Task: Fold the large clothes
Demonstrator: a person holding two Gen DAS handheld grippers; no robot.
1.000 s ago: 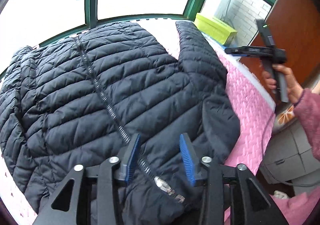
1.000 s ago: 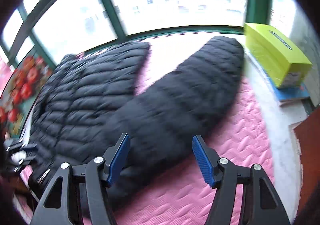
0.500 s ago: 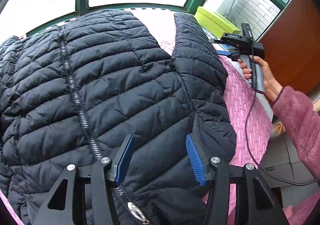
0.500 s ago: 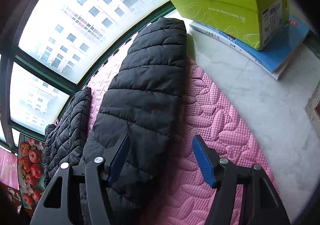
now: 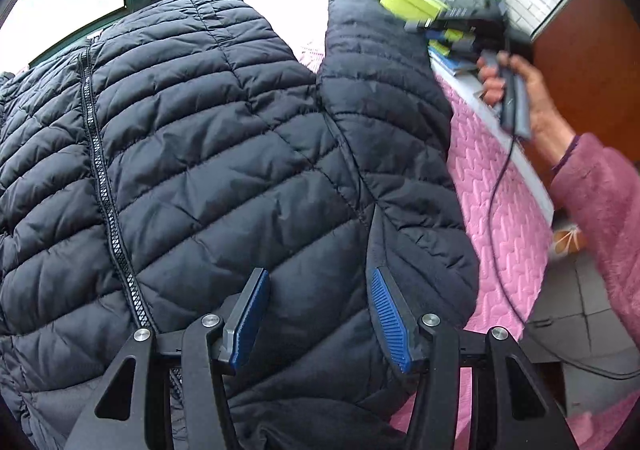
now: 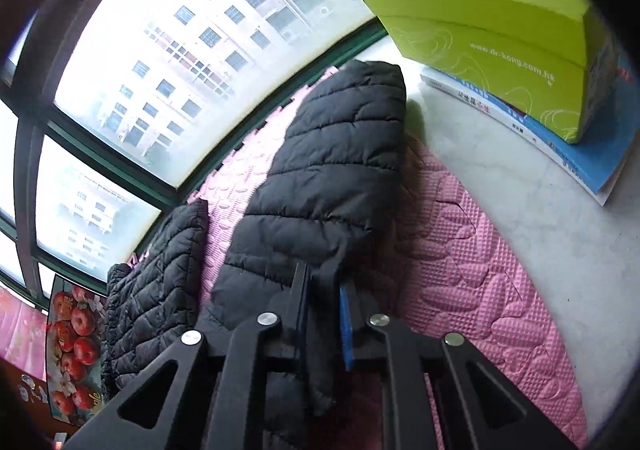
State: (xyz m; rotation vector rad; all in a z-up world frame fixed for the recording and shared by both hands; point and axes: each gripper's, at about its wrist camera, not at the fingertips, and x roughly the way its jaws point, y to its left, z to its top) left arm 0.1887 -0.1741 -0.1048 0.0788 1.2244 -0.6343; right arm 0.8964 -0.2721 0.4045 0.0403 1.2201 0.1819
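A black quilted puffer jacket (image 5: 224,178) lies spread on a pink foam mat (image 5: 500,218), its zipper (image 5: 100,178) running down the left. My left gripper (image 5: 316,314) hangs open close over the jacket's front near the armpit seam, its pads not pressing the fabric. The jacket's sleeve (image 6: 332,178) stretches away toward the window. My right gripper (image 6: 322,282) is shut on the near edge of that sleeve, with a fold of black fabric pinched between its blue pads. In the left wrist view a person's hand (image 5: 532,102) holds that gripper beyond the sleeve (image 5: 380,110).
A lime green box (image 6: 492,38) rests on blue books (image 6: 580,154) on the white sill (image 6: 560,250) right of the mat (image 6: 460,270). Green-framed windows run along the far side. An apple poster (image 6: 72,350) hangs at the left. A pink sleeve (image 5: 600,202) fills the right edge.
My left gripper has sunk closer to the jacket and shifted right, off the zipper. My right gripper swung over to the sleeve, rolled, and closed on its edge.
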